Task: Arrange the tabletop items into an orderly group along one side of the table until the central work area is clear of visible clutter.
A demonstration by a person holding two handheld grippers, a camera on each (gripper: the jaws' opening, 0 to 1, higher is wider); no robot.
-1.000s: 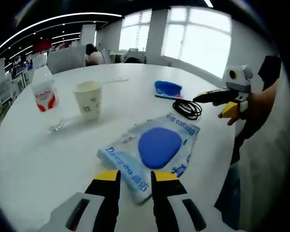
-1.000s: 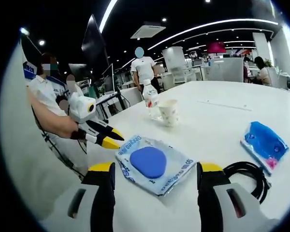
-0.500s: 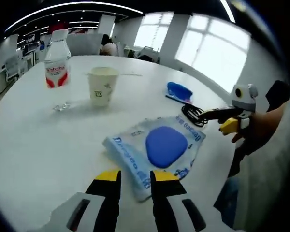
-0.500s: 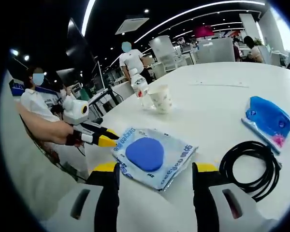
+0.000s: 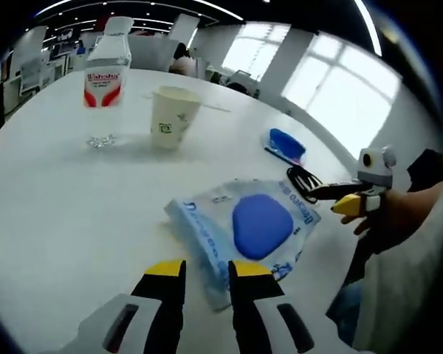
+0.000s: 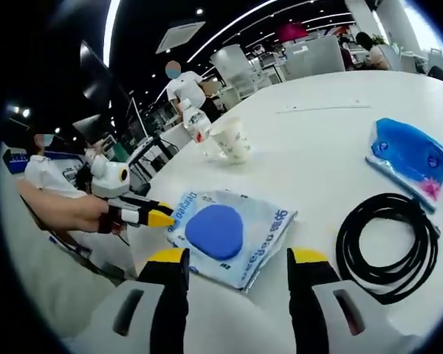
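Observation:
A pale blue wipes packet (image 5: 247, 228) with a dark blue oval lies on the white round table (image 5: 52, 221). My left gripper (image 5: 207, 284) is shut on its near corner. The same packet (image 6: 225, 232) lies just ahead of my right gripper (image 6: 236, 262), whose jaws stand wide open. The left gripper (image 6: 162, 217) touches the packet's left edge. Further off stand a paper cup (image 5: 170, 118) and a white bottle (image 5: 107, 70) with a red label. A small blue pouch (image 6: 410, 151) and a coiled black cable (image 6: 387, 240) lie to the right. The right gripper (image 5: 338, 196) hovers by the cable (image 5: 301, 181).
A small clear wrapper (image 5: 101, 140) lies near the bottle. A thin stick (image 6: 321, 107) lies far across the table. People stand and sit beyond the table's edge (image 6: 181, 77). Bare tabletop stretches to the left of the cup.
Both cameras have moved, so the bottle and cup look larger and higher in the left gripper view. The right gripper has come closer to the cable and packet. The left grip is unchanged.

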